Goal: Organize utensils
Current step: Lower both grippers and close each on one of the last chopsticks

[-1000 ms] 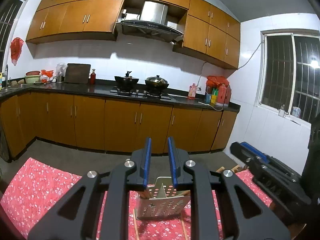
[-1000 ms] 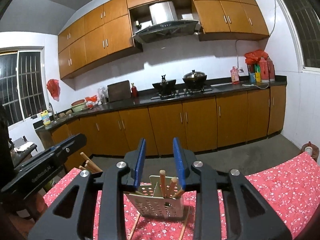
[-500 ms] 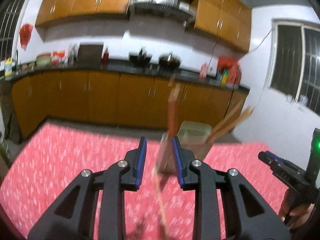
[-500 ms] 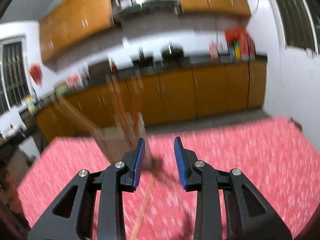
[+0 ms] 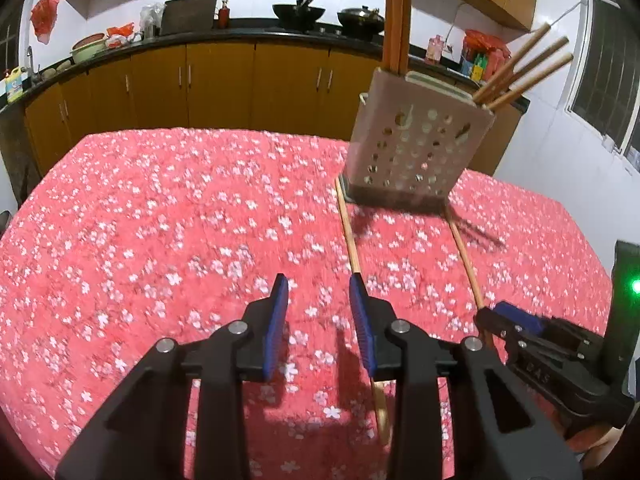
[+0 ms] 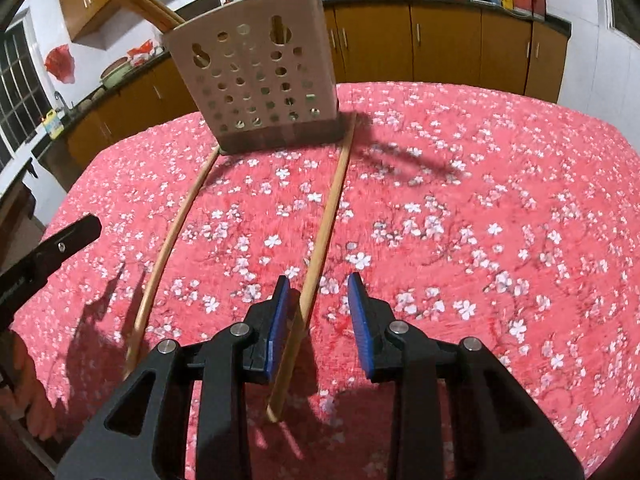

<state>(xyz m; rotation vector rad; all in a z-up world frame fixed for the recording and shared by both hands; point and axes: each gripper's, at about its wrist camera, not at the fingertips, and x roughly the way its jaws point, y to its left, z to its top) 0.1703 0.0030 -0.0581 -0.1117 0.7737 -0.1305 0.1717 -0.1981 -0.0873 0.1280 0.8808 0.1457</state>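
1. Right gripper [image 6: 316, 312]: fingers are spread apart with nothing clamped. One loose chopstick [image 6: 320, 248] runs on the cloth right through the gap, hugging the left finger pad [image 6: 278, 320]. Looks lined up for a pinch, since the stick lies along the fingers' direction.
2. Left gripper [image 5: 320, 316]: fingers also apart, holding nothing. The other loose chopstick [image 5: 352, 240] passes just under its right finger pad [image 5: 362, 320], so it's slightly off-center, not between the fingers yet.
3. Straight ahead of both sets of fingers sits the perforated holder [image 6: 256, 76], upright on the red floral tablecloth [image 6: 480, 200]. The far tips of both loose sticks touch or nearly touch its base, one at each corner.
4. More chopsticks [image 5: 520, 68] already stand inside the holder, leaning out the top, so my guess is those two on the cloth are what's left to drop in.
5. Beyond that is just the kitchen counter [image 5: 240, 36] and cabinets.
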